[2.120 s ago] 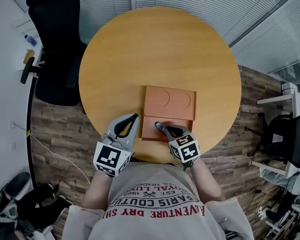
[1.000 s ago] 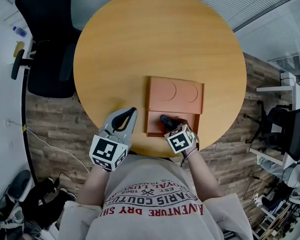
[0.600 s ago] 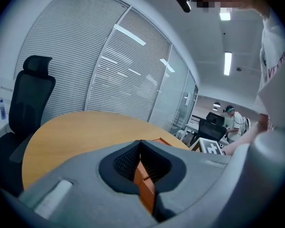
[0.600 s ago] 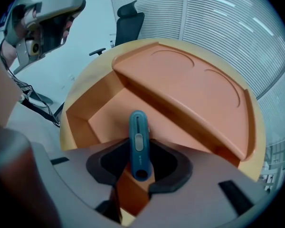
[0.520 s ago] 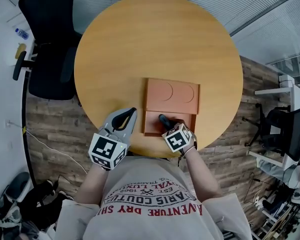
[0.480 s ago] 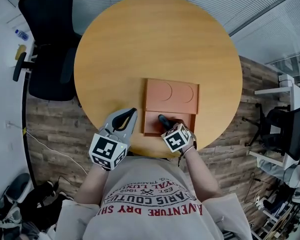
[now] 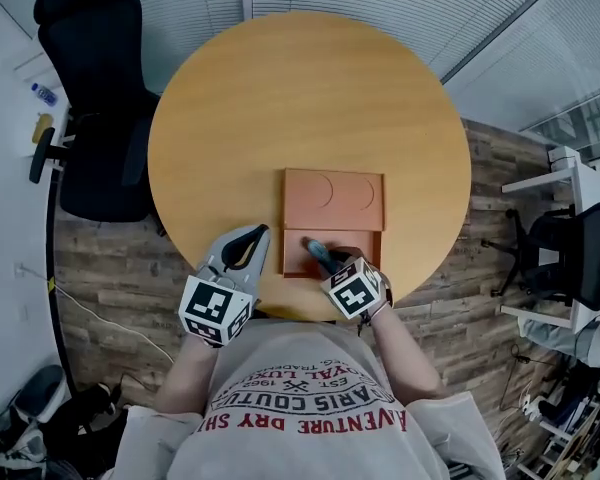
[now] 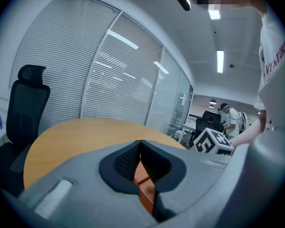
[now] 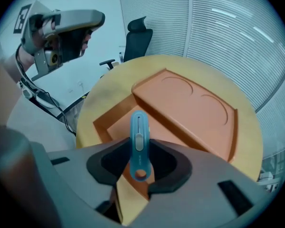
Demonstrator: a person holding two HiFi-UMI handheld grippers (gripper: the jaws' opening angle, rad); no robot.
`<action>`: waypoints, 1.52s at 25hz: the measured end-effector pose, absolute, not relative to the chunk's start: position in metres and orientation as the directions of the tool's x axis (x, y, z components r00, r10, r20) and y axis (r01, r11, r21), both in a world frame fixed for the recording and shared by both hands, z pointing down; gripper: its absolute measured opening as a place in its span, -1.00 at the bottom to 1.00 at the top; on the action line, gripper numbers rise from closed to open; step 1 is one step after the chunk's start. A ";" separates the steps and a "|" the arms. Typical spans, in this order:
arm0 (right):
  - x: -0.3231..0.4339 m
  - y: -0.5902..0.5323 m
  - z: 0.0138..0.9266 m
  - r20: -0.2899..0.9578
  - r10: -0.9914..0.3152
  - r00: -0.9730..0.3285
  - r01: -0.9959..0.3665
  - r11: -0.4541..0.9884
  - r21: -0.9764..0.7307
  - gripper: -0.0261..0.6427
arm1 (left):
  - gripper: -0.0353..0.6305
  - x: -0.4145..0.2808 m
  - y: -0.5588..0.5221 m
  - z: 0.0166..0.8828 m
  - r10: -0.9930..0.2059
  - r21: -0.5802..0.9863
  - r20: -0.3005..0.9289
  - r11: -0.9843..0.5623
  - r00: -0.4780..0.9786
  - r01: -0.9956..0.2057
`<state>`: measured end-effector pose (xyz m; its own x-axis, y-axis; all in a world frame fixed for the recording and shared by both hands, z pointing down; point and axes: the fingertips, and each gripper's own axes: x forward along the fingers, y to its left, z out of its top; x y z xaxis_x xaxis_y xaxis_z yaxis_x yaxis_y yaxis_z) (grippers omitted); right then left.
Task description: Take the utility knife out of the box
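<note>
Your right tool (image 9: 139, 161) grips the blue utility knife (image 9: 138, 129) by its tail end, over the open orange box (image 7: 290, 258). Held so near the end, it could pivot, slip and drop back. Your left tool (image 7: 252, 240) is clenched empty beside the box.

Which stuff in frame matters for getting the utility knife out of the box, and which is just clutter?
In the job:
- utility knife, blue, clamped in the right hand-held gripper
- open orange box
- round table under the box

Lying about:
- left hand-held gripper, shut, beside the box
- black office chair
- second chair at the far right
</note>
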<state>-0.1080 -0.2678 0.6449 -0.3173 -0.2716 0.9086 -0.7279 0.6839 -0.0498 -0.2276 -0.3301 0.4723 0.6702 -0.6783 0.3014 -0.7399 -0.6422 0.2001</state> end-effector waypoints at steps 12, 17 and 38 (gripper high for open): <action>-0.096 -0.304 0.533 0.649 -0.608 -0.459 -0.838 0.539 -0.088 -0.52 | -0.87 -0.223 -0.326 0.450 -0.706 0.156 0.262 -0.642 0.658 -0.751; -0.088 -0.316 0.489 0.505 -0.709 -0.492 -0.855 0.504 -0.126 -0.52 | -0.87 -0.223 -0.329 0.439 -0.719 0.135 0.244 -0.639 0.651 -0.757; -0.032 -0.313 0.381 0.057 -0.926 -0.374 -0.927 0.370 -0.065 -0.52 | -0.87 -0.200 -0.333 0.364 -0.744 -0.013 0.101 -0.665 0.660 -0.747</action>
<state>-0.0318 -0.3129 0.3805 -0.3739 -0.9257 0.0567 -0.9266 0.3703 -0.0646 -0.2001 -0.3328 0.3639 0.6604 -0.7441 0.1008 -0.7470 -0.6647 -0.0131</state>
